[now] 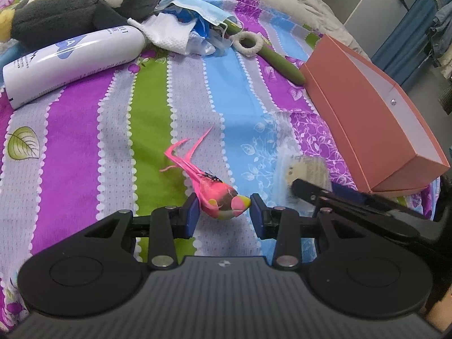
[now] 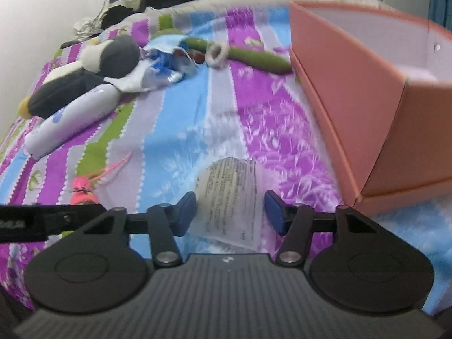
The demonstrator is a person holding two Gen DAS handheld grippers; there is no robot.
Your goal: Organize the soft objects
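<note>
A pink feathered toy bird (image 1: 217,197) lies on the striped bedspread (image 1: 113,141), its long tail pointing away. My left gripper (image 1: 224,214) is shut on it: one blue pad touches its back, the other its yellow beak. A clear plastic packet with printed text (image 2: 231,197) lies flat between the blue pads of my right gripper (image 2: 231,212), which stands open, with a small gap at the right pad. In the right wrist view the bird (image 2: 82,195) shows at the left, beside a black part of the left gripper. The right wrist picture is motion-blurred.
An open pink cardboard box (image 1: 367,107) stands at the right on its lid. At the back lie a grey-and-white plush penguin (image 1: 79,8), a white bottle (image 1: 70,62), a pile of face mask and tissue (image 1: 192,22), a white ring (image 1: 248,43) and a green plush stick (image 1: 276,62).
</note>
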